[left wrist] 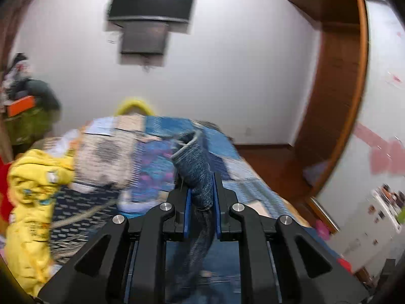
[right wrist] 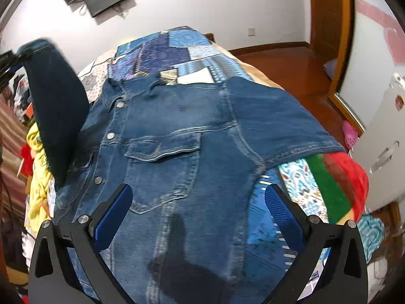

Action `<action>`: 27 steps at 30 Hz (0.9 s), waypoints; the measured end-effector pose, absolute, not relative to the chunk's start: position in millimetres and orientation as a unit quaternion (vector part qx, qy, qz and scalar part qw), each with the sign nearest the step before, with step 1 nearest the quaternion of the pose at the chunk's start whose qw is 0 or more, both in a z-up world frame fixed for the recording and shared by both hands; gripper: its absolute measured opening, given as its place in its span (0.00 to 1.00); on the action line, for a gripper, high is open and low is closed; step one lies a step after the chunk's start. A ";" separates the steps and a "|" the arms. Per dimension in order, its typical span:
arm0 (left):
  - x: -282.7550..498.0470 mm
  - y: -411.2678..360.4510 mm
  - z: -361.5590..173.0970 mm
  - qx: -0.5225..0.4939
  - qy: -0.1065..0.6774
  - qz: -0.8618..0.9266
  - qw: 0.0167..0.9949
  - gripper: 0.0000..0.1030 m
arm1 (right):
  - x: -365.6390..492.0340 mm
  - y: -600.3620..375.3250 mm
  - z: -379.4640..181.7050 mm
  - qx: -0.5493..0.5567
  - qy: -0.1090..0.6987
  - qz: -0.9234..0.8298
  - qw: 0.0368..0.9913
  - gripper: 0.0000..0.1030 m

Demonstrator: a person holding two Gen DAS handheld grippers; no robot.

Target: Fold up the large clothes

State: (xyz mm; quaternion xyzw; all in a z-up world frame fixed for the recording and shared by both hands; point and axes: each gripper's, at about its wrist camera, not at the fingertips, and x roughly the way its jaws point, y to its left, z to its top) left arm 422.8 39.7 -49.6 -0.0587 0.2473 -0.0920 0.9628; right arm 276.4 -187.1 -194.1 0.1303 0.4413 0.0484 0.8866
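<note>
A: Left gripper [left wrist: 201, 190] status?

B: Jaws clamped on a fold of the denim jacket [right wrist: 177, 136]. In the left wrist view the pinched cloth [left wrist: 196, 174] sticks up between the blue pads and hangs down below them. That view is blurred.

A: Right gripper [right wrist: 198, 210]?

B: Jaws wide apart, holding nothing, poised above the lower front of the jacket. Cannot tell whether the pads touch the cloth.

A: Where does the jacket lie?

B: Front side up on the patchwork bedspread [right wrist: 162, 50], collar towards the far wall, chest pocket and metal buttons visible. One sleeve [right wrist: 54, 106] is lifted up at the left of the right wrist view; the other lies out flat to the right, its cuff at the bed edge.

A: Surroundings?

B: Yellow garment [left wrist: 33, 197] heaped at the left of the bed. Red blanket [right wrist: 351, 179] at the right edge. Television [left wrist: 152, 0] on the white wall.
</note>
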 end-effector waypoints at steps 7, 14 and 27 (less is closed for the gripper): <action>453.4 -48.6 -128.4 -0.040 0.350 -0.152 0.923 0.13 | 271.4 -213.0 -194.4 0.128 0.436 0.020 0.890 1.00; 457.7 -96.5 -203.3 -0.035 0.451 -0.196 0.870 0.13 | 271.0 -238.9 -205.1 0.128 0.449 -0.007 0.885 1.00; 415.4 -143.8 -226.3 0.068 0.516 -0.240 0.819 0.56 | 274.6 -254.0 -221.7 0.173 0.462 -0.014 0.870 1.00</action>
